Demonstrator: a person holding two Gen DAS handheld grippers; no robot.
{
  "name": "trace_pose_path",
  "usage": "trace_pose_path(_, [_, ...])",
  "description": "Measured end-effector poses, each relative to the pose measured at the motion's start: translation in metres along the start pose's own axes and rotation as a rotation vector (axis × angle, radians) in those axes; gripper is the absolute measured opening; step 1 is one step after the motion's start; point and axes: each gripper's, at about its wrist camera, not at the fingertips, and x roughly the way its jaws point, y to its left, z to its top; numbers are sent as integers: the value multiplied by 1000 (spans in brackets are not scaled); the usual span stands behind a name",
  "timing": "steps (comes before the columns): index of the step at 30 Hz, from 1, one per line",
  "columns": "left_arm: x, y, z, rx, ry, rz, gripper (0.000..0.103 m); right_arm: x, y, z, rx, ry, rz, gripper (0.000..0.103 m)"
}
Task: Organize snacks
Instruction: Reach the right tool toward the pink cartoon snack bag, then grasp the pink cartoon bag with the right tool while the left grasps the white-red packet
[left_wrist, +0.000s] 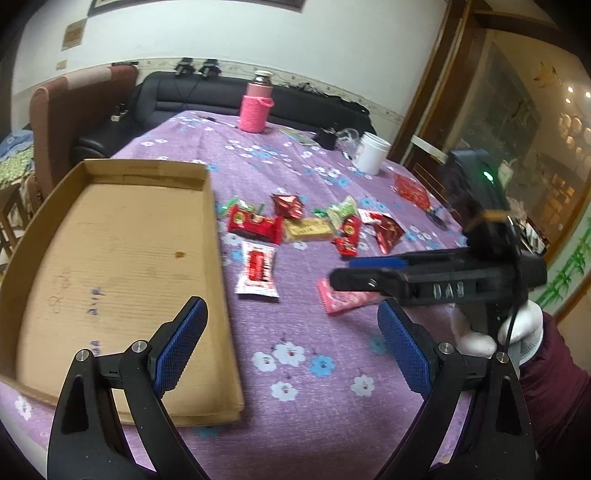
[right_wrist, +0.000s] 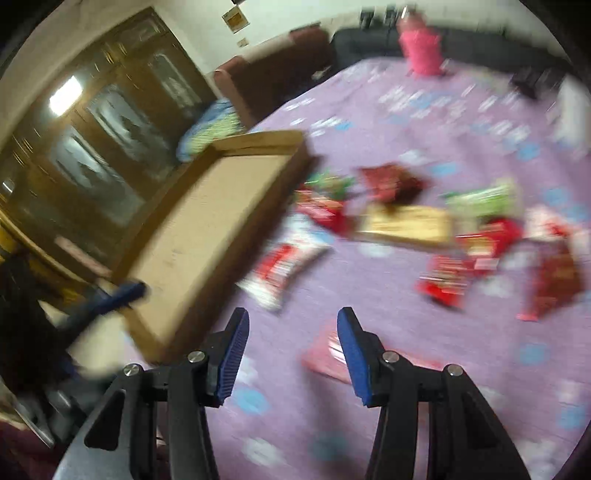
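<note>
The left tool (left_wrist: 291, 332), black with blue ribbed pads, hangs with its jaws spread wide and nothing between them, over the near right edge of a shallow brown cardboard tray (left_wrist: 110, 236) that holds no snacks. The right tool (right_wrist: 291, 350) has its jaws partly open with nothing gripped; just beyond its right pad a flat pink snack packet (right_wrist: 325, 354) lies on the table. In the left wrist view this right tool (left_wrist: 343, 275) reaches in from the right, held by a hand in a white glove (left_wrist: 517, 332), and partly covers the pink packet.

The table wears a purple cloth with white and blue flowers (left_wrist: 314, 369). To the right of the tray lie the loose snacks: a white and red packet (left_wrist: 256, 273) nearest, then a red wrapper (left_wrist: 255, 223), a gold flat packet (left_wrist: 308, 229), a green packet (left_wrist: 341, 212) and more red ones around them. Farther back stand a flask in a pink knitted sleeve (left_wrist: 255, 110) and a white cup (left_wrist: 373, 153). The right wrist view is blurred.
</note>
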Motion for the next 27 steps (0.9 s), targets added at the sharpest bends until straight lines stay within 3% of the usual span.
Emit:
trace_pose_path(4, [13,-10,4,20,34,-30,89,-9,6,-25,-123,14,-165,57])
trace_pose_path(9, [21,-25,13,73,46,-1,87,8,13,-34,-259,1,-302,64])
trace_pose_path(14, [30,-25,18,91,68,43,87,20,3,-23,-263,-24,-266,64])
trace_pose_path(16, [36,-25,23,100,77,64,87,28,-6,-19,-236,-7,-235,51])
trace_pose_path(17, [40,-25,25,107,82,72,87,25,-8,-20,-222,-22,-217,35])
trace_pose_path(18, [44,-26,28,119,89,83,87,24,-11,-20,-205,-28,-212,28])
trace_pose_path(27, [97,-32,44,263,169,197,87,11,-42,-17,-47,-77,-180,27])
